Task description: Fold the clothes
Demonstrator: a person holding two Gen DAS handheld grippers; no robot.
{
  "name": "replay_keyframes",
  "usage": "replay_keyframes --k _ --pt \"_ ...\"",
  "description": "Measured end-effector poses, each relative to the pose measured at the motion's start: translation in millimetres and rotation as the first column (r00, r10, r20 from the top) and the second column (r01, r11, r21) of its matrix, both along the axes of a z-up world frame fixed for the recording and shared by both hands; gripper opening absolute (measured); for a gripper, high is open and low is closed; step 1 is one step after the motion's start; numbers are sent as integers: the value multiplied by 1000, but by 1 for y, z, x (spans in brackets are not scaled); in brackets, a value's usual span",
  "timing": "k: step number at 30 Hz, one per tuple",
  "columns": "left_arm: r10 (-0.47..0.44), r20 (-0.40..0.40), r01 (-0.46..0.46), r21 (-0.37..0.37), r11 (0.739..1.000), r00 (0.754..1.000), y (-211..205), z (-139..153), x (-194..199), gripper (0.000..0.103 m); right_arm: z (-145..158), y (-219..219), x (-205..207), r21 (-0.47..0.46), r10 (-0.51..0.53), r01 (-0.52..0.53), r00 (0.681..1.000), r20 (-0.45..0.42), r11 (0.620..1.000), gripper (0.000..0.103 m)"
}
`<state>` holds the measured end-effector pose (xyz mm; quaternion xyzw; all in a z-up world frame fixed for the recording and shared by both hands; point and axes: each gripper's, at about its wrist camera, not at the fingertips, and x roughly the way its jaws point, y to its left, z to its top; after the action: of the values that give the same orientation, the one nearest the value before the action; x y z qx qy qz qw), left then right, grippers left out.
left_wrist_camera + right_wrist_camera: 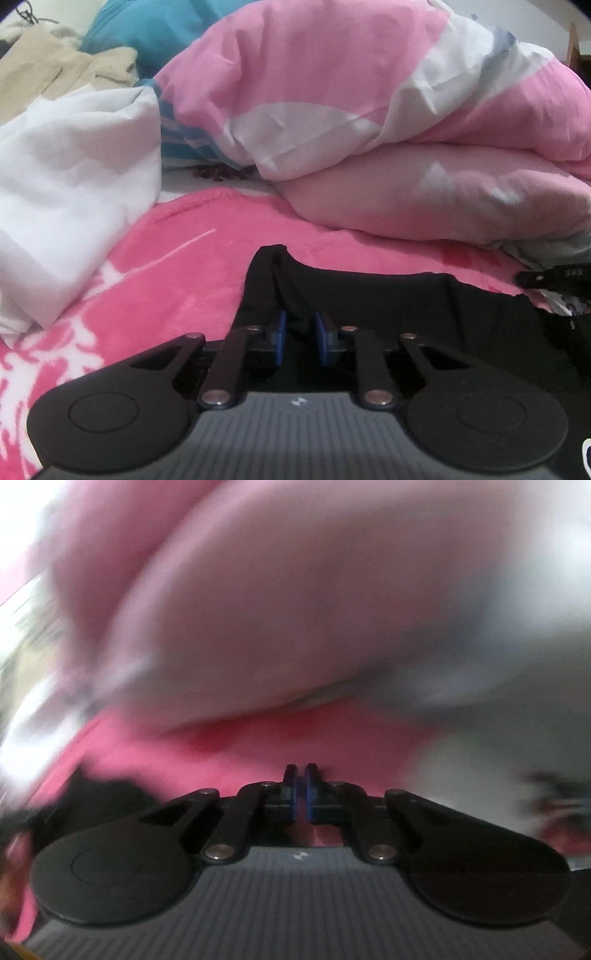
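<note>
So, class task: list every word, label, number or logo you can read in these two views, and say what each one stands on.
Faint white marks, perhaps "5X5", too blurred to be sure: on the right gripper at the left wrist view's right edge.
Small white logo, no letters: on the left gripper's grey body.
The same logo, blurred: on the right gripper's own body, right wrist view.
Nothing readable on the black garment or bedding.

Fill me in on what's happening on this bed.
A person is folding clothes with hand-held tongs. The left tongs sit over a black garment spread on the pink blanket, jaws slightly apart around a fold of it. The right tongs are shut, holding nothing; their view is blurred. A pink duvet is heaped behind.
</note>
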<state>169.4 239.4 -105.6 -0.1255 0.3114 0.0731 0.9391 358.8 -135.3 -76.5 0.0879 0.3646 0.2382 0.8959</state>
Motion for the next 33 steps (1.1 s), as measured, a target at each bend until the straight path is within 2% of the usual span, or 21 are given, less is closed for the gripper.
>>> replay_keyframes --k 1,3,7,9,11,13,15,18,22,24,26,28,30,33 --pt "1 1 -1 0 1000 1000 0 1 0 20 5 -16 0 3 -54 54 999 5 999 5" --pt "2 3 -2 1 1000 1000 0 2 -1 20 24 -48 -19 17 -94 94 995 35 995 7" --pt "14 4 -14 -12 1000 1000 0 9 0 23 85 -127 -97 39 -156 152 980 125 988 7" --pt "25 8 -25 24 999 1000 -6 19 -3 35 120 -173 -146 14 -213 215 959 186 977 7" --pt "24 28 -26 88 996 999 -17 33 -9 36 147 -220 -197 -11 -288 299 928 238 954 7" --pt "-4 45 -3 139 990 999 -32 47 -12 37 158 -269 -241 -47 -359 386 890 280 921 8" --pt "-42 57 32 173 984 997 -53 62 -12 40 158 -307 -275 -78 -410 446 868 282 892 11" --pt "-129 47 117 192 974 991 -96 78 -8 47 135 -334 -298 -68 -460 481 864 202 874 29" --pt "-295 0 291 161 943 956 -173 83 3 57 70 -344 -295 45 -457 456 889 18 889 44" --pt "-361 -27 361 138 922 932 -209 77 7 60 35 -339 -281 103 -471 478 878 -89 872 45" --pt "-417 -47 420 122 900 908 -243 69 10 61 6 -338 -267 154 -505 529 846 -169 835 45" --pt "-444 -48 447 118 887 895 -266 58 12 63 -12 -343 -256 191 -546 580 812 -204 792 46" --pt "-467 -46 469 113 876 883 -288 46 14 65 -21 -348 -250 201 -586 616 787 -192 762 46" --pt "-471 -68 475 96 874 880 -304 25 16 65 -26 -350 -236 210 -613 630 776 -146 747 42"
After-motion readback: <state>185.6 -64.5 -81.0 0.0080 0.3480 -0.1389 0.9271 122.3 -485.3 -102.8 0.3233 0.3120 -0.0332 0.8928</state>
